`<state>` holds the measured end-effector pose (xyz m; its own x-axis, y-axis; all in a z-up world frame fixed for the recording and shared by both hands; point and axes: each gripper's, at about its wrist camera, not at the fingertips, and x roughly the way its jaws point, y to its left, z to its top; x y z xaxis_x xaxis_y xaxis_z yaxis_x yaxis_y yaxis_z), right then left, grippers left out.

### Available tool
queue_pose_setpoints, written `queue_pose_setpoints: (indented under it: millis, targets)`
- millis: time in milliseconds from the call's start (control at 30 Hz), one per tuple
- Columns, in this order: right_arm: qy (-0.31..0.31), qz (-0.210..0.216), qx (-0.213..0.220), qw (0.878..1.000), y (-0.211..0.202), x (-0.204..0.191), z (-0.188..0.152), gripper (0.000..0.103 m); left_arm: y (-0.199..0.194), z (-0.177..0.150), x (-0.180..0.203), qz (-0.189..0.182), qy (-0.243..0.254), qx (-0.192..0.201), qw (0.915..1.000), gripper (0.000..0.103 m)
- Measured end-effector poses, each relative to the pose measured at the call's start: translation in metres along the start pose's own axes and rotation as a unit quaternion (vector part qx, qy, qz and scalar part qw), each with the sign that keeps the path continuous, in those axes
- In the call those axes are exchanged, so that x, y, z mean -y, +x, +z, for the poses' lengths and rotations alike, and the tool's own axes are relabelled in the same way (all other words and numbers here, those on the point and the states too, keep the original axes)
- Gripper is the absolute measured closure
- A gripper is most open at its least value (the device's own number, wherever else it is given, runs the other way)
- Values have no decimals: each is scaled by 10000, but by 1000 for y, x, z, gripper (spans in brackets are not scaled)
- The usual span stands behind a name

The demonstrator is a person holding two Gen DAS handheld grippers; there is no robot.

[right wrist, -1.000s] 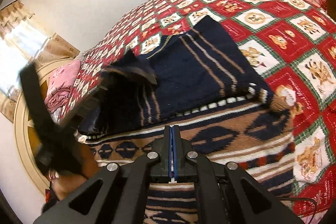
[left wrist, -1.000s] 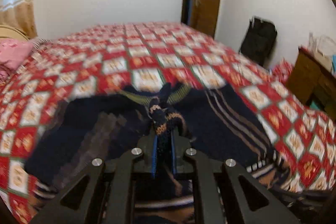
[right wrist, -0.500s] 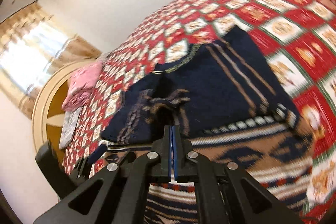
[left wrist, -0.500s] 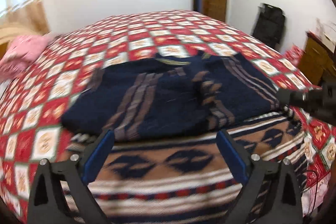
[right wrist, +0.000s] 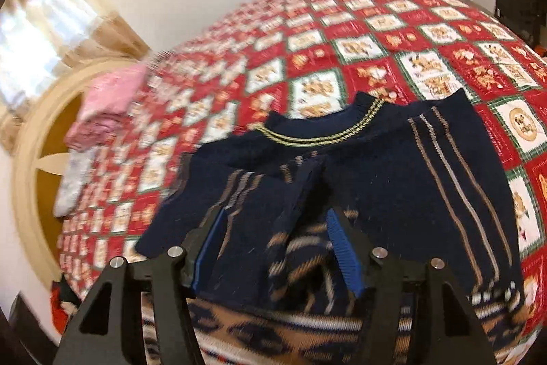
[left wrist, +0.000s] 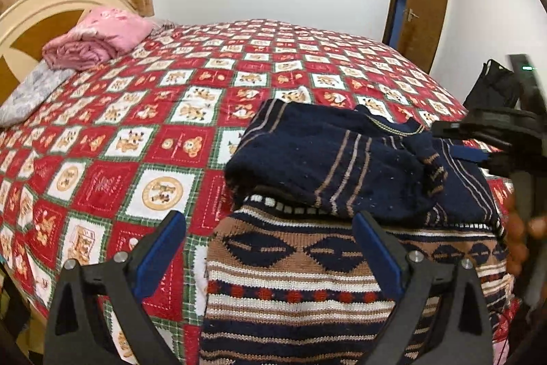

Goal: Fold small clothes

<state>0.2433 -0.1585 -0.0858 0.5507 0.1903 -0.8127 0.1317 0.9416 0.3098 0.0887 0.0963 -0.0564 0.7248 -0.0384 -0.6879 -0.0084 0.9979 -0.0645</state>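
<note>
A navy knitted sweater [left wrist: 324, 166] with a brown patterned hem lies flat on the bed, both sleeves folded in across its chest. In the left wrist view my left gripper [left wrist: 270, 245] hangs wide open above the hem with nothing in it. My right gripper [left wrist: 456, 142] comes in from the right edge over the sweater's right side, and a person's hand [left wrist: 519, 228] holds it. In the right wrist view the sweater [right wrist: 393, 187] fills the middle. My right gripper [right wrist: 275, 230] is opening, and a folded sleeve cuff [right wrist: 301, 194] lies loose between its blue pads.
The sweater rests on a red and white checked bedspread [left wrist: 164, 139]. A pink folded blanket [left wrist: 99, 40] and a cream headboard [left wrist: 30, 23] are at the far left. A brown door [left wrist: 424, 5] and a black bag [left wrist: 492, 88] stand beyond the bed's right side.
Both grippers were shut on the sleeve cuffs; both have let go and the sleeves now lie on the chest. The left gripper drew back toward the hem and swung left.
</note>
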Motion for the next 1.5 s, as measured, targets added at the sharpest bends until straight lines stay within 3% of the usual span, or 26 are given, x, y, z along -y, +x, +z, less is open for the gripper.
queue_pose_setpoints:
  millis: [133,200,233,267,367,467,533,567,633,800,867,967,1033,1100,1133,1233,1333,1433,1500]
  targets:
    - [-238,-682,-616,9955,48,3,7,42,0,-5,-5,61,32,-62,10000,3]
    - [-356,-833,-963,9912,60,3,7,78,-2,-6,-10,180,62,-35,9998,3]
    - [-353,-803,-1017,9909,60,3,8,80,-3,-6,-12,212,57,-21,9998,3]
    - [-384,-718,-989,9918,56,0,11,89,-3,-6,-15,242,34,-14,9997,3]
    - [-669,-458,-506,9954,22,-13,27,90,-2,-4,-21,279,-115,-23,9995,3]
    - [-897,117,321,9954,-35,-13,42,92,-1,-1,-23,232,-239,13,9994,3]
    - [-1015,595,902,9890,-73,-4,44,94,-1,0,-21,195,-255,39,9995,3]
    - [-1074,854,1228,9829,-92,10,41,94,-1,0,-20,180,-250,62,9995,3]
    - [-1119,977,1443,9783,-102,31,35,94,0,0,-15,158,-222,82,9996,3]
    - [-403,161,567,9974,-59,114,-5,94,8,-1,-1,114,-64,2,9999,3]
    - [-215,202,340,9990,-50,127,-18,94,10,-2,3,113,-13,-33,9999,3]
    - [-87,273,376,9989,-53,129,-19,92,11,-1,10,108,89,-75,9999,3]
    - [33,241,332,9992,-54,130,-13,76,9,-1,12,157,174,-8,9997,3]
    - [182,343,346,9986,-56,134,-8,35,6,1,12,210,230,59,9995,3]
    - [181,323,447,9983,-60,134,-7,30,6,1,12,216,230,61,9995,3]
    - [182,42,624,9979,-64,136,-1,30,9,3,10,210,174,31,9996,3]
    - [-123,-124,241,9996,-41,129,1,30,15,3,12,296,203,-62,9993,3]
    - [-740,-698,2,9948,-10,113,-9,32,17,1,16,405,293,-112,9987,3]
    - [-937,-914,-188,9912,10,106,-16,42,16,0,16,404,319,-130,9986,3]
